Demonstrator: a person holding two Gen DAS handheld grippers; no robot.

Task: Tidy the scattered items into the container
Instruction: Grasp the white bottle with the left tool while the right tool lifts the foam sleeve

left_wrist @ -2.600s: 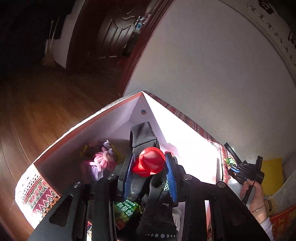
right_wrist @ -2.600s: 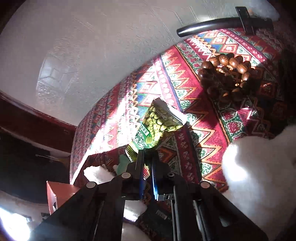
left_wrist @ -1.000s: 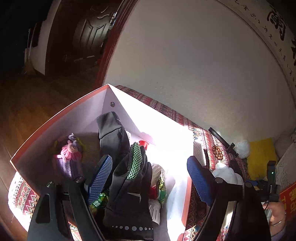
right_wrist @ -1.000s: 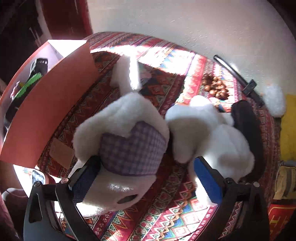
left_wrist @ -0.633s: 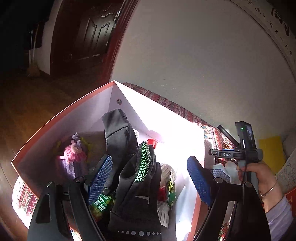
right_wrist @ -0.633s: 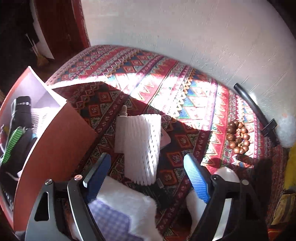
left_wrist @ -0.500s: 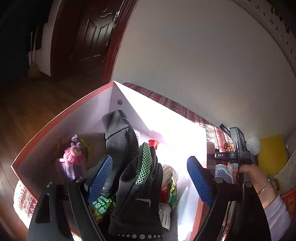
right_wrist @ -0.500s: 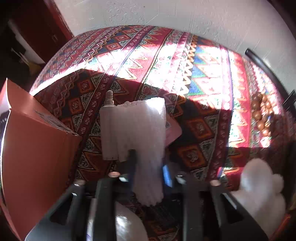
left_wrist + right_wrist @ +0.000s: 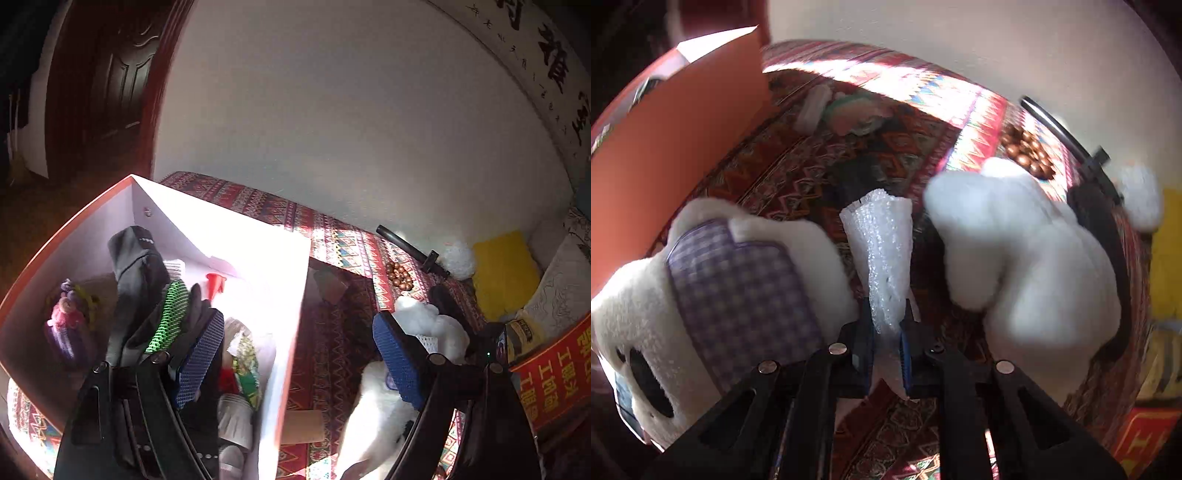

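Observation:
My right gripper (image 9: pixel 885 332) is shut on a white foam net sleeve (image 9: pixel 882 251) and holds it above the patterned cloth, between two parts of a white plush toy (image 9: pixel 1027 258). The orange box (image 9: pixel 229 236) with white inner walls stands on the left; its outer wall shows in the right wrist view (image 9: pixel 665 147). Inside lie black gloves (image 9: pixel 136 266), a pink and purple knitted doll (image 9: pixel 64 325), a snack packet (image 9: pixel 247 373) and a small red item (image 9: pixel 215 282). My left gripper (image 9: pixel 299 354) is open and empty, spanning the box's right wall.
A red patterned cloth (image 9: pixel 332 243) covers the surface. On it lie brown wooden beads (image 9: pixel 399 277), a black rod (image 9: pixel 410 249), a white pompom (image 9: pixel 458 260) and a small bulb beside a pink card (image 9: pixel 816 105). Yellow cushion (image 9: pixel 502 273) at far right.
My right gripper closed on the foam net sleeve and lifted it off the cloth, leaving the bulb behind. My left gripper shifted right, out over the box's wall.

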